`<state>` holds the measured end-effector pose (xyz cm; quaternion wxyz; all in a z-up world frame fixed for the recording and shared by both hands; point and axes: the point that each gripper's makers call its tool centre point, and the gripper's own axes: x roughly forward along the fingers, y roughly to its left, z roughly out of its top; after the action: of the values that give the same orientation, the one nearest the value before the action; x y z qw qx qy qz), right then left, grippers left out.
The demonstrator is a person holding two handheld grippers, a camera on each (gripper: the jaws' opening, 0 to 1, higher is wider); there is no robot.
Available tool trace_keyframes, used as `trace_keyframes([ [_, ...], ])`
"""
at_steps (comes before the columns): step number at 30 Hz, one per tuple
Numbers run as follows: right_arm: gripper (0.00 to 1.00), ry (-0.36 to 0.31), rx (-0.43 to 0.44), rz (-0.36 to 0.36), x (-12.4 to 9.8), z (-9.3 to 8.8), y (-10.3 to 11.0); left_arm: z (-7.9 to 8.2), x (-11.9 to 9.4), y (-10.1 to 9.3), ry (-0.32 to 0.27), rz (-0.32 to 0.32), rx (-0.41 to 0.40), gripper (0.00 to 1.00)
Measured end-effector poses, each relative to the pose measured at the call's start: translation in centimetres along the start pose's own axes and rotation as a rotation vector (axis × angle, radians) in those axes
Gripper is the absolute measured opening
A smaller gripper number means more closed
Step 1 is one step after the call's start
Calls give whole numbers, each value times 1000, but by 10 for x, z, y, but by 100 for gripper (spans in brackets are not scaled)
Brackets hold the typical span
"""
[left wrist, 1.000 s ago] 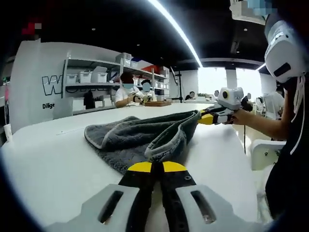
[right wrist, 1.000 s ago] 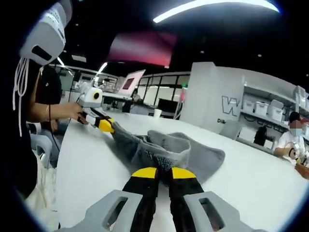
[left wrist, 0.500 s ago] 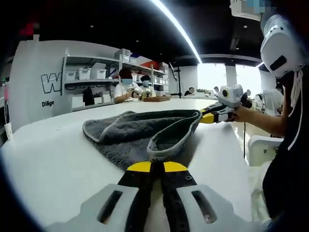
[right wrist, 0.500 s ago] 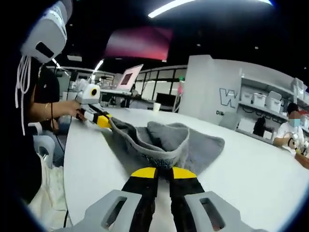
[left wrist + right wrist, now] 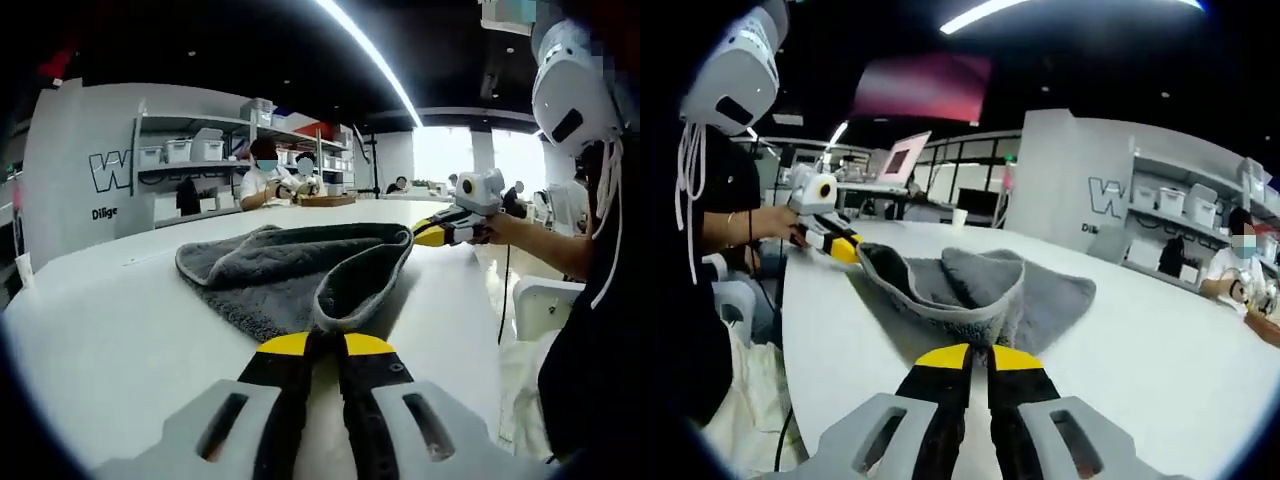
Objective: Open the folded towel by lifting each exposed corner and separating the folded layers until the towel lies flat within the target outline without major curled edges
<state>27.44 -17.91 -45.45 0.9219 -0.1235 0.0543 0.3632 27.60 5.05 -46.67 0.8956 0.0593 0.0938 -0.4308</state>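
**Ana:** If you want to know where to pull, look at the edge of the gray towel (image 5: pixel 290 275). It runs in a line from one gripper to the other.

**Ben:** So each gripper has one corner?

**Ana:** Yes. The left gripper (image 5: pixel 326 341) has its yellow tips pinched tight on the near corner. The right gripper (image 5: pixel 428 236) is far across the white table (image 5: pixel 110 330), and it is clamped on the other corner of the same edge.

**Ben:** Which one is closer to the rest of the towel?

**Ana:** I can't tell. The heap sits off to one side of the line between them, on the side away from the person. The held edge hangs up in the air a little, like a saggy rope.

**Ben:** What does the towel look like?

**Ana:** It is dark gray and fuzzy, with a lighter trim. In the right gripper view the towel (image 5: pixel 980 290) looks like an open pouch, with the top layer peeled up and the bottom part lying on the table. It is still bunched and curled.

**Ben:** So it is not flat yet?

**Ana:** No. I think the two grippers should move apart along that edge, then carry the top layer over toward the person. I can't see any outline on the table.
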Motion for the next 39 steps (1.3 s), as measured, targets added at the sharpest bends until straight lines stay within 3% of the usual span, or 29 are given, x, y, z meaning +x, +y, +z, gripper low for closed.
trace_keyframes([
  [4, 0, -12, -16, -18, -6, 8, -2, -1, -9, -1, 12, 4, -7, 7],
  [11, 0, -36, -42, -23, -3, 23, -4, 10, -25, 3, -46, 28, -48, 4],
  [19, 0, -44, -100, 20, 9, 40, 5, 23, -17, 16, -89, 55, -49, 1],
  [22, 0, 35, -68, -10, 15, 35, 0, 28, -9, 18, -99, 48, -47, 0],
  [28, 0, 119, -157, -10, 27, 33, 3, 35, 7, 19, -112, 24, -62, 0],
  [32, 0, 193, -244, 58, 37, 30, 16, 39, 18, 19, -97, 4, -32, 0],
  [39, 0, 251, -337, 69, 50, 30, 21, 37, 32, 20, -34, -18, 16, 2],
])
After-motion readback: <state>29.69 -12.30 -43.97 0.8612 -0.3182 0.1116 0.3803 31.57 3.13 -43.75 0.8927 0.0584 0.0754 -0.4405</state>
